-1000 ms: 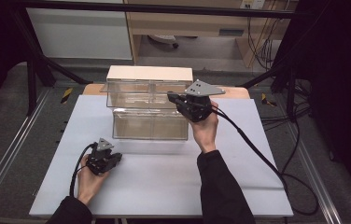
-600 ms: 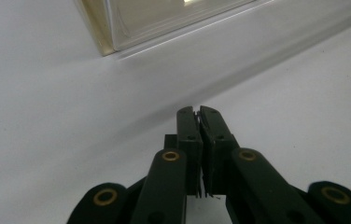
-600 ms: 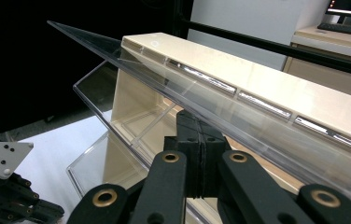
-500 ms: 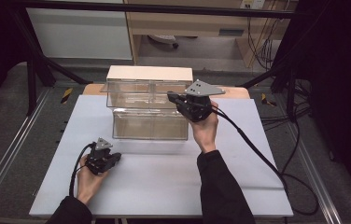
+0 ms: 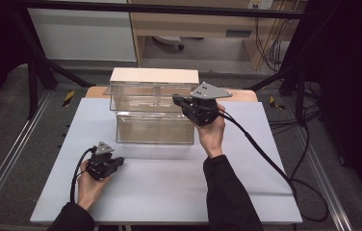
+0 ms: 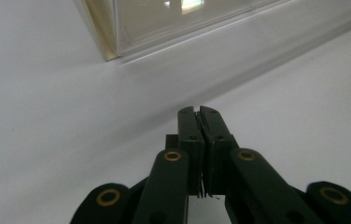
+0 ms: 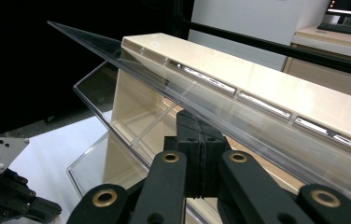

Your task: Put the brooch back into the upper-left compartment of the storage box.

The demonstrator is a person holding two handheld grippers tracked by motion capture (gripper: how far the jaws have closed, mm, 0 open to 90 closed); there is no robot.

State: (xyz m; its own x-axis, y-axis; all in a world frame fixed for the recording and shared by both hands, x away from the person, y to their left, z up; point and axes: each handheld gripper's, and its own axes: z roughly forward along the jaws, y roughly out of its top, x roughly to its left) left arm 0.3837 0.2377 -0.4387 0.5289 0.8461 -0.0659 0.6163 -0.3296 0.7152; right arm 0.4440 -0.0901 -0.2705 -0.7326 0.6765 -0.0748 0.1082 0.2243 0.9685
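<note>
Two shut grippers by the clear box, nothing moved

The left gripper rests low on the white worktop, jaws pressed together, as before. Farther off, the right gripper, closed and empty, stays at the clear box's upper right flap.

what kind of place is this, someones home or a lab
Most likely a lab or recording workspace, not a home: a white table ringed by black frame bars, loose cables across the floor, and a wired tool held at a clear tilt-out bin unit.
</note>
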